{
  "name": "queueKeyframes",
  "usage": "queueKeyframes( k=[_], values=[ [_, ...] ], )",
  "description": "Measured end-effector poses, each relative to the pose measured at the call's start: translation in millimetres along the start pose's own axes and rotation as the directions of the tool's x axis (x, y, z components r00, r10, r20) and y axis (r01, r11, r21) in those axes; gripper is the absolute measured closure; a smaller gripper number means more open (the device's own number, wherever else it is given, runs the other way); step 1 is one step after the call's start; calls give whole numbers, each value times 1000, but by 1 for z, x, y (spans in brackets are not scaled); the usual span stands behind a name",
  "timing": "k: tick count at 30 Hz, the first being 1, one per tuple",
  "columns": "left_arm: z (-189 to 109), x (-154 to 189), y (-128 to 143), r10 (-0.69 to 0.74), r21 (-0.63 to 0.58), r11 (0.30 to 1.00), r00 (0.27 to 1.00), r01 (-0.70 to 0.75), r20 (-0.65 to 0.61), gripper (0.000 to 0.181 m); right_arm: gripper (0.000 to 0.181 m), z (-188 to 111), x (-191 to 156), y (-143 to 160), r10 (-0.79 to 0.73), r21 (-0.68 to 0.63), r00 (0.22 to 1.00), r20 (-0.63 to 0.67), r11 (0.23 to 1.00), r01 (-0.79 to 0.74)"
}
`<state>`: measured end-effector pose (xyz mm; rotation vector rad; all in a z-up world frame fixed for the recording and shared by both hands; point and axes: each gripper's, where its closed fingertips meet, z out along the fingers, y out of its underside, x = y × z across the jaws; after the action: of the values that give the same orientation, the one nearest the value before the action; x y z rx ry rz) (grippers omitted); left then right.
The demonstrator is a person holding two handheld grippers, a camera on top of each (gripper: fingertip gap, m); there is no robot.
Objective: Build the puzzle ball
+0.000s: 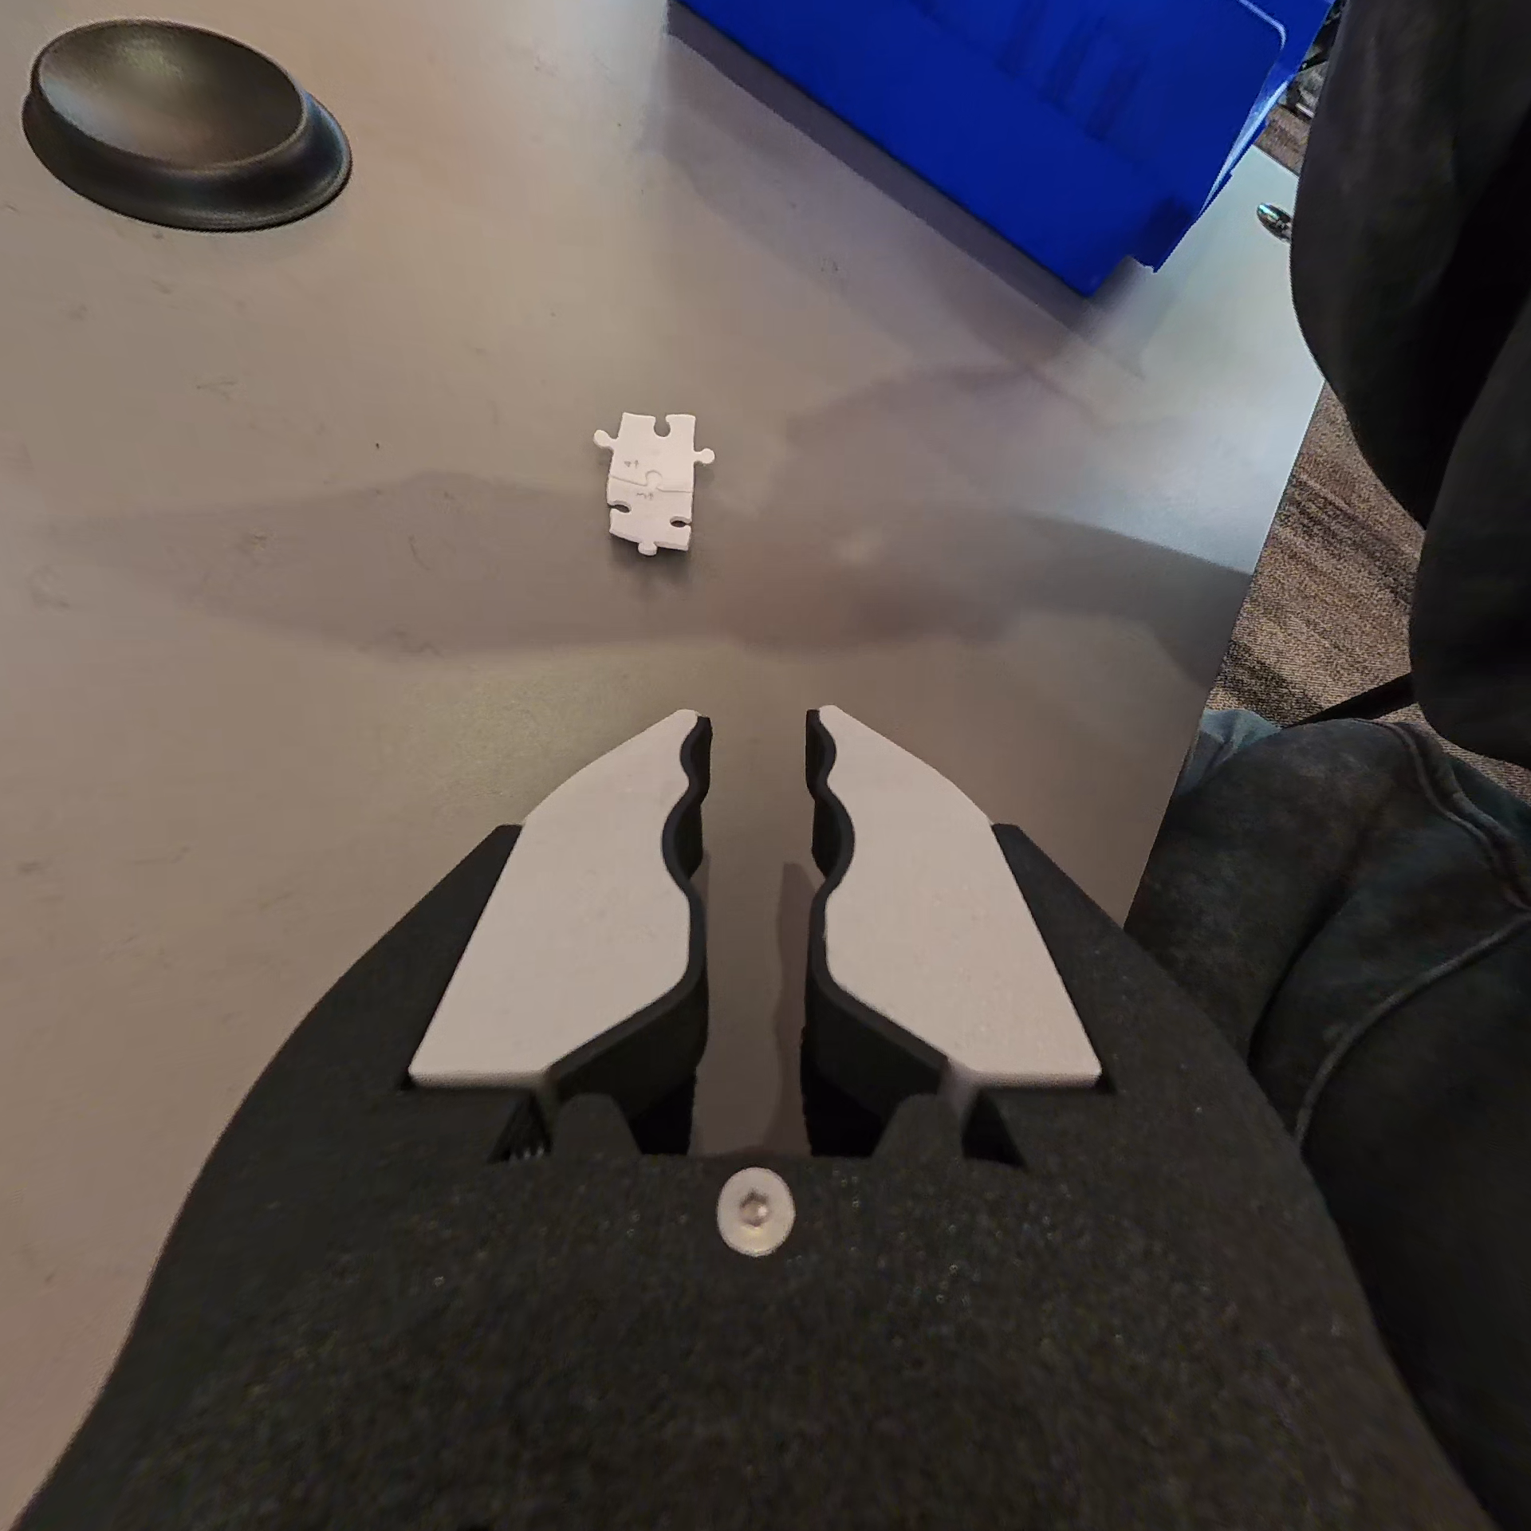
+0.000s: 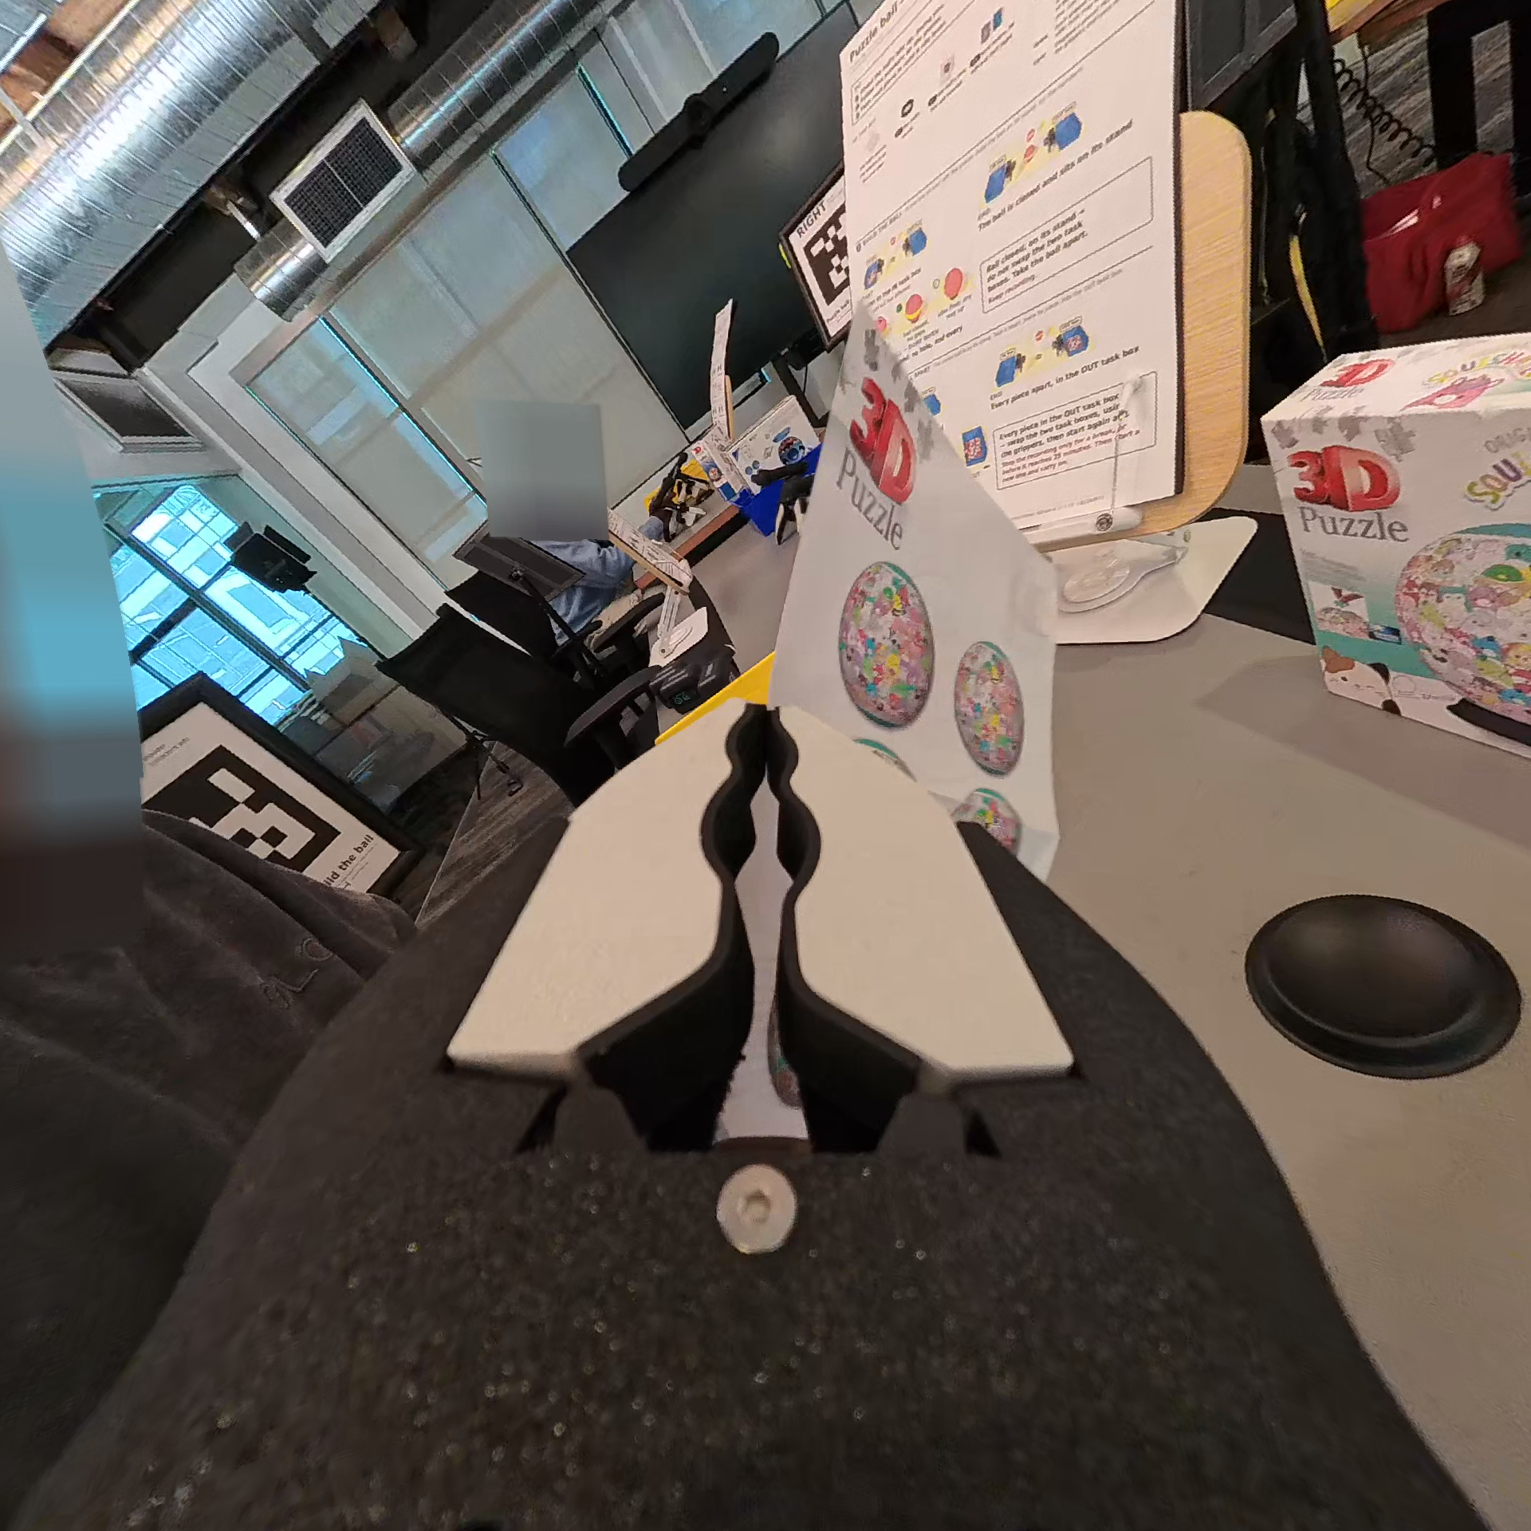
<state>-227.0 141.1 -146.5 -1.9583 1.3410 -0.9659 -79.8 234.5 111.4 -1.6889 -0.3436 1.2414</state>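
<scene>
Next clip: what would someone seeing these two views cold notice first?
In the right wrist view, the right tool is shut on a printed paper leaflet, holding it up above the grey table. In the left wrist view, two joined white puzzle pieces lie alone mid-table ahead of the open left tool, with a blue bin behind.

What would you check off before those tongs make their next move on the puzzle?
1. Left tongs empty and open: ok.
2. Joined white pieces lying flat on the table, straight ahead of the left tongs: ok.
3. Space around the pieces free: ok.
4. Right tongs free to help: not ok, shut on a leaflet.
5. Black stand empty and ready on the table: ok.
6. More loose pieces within reach: cannot tell; the blue bin hides its contents.
</scene>
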Motion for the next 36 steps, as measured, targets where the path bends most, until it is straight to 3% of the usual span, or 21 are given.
queueKeyframes(
  k=[36],
  values=[
    [1,0,2,6,-11,1000,1000,-6,3,160,181,-5,7,4,25,-2,1000,-14,1000,-25]
  ],
)
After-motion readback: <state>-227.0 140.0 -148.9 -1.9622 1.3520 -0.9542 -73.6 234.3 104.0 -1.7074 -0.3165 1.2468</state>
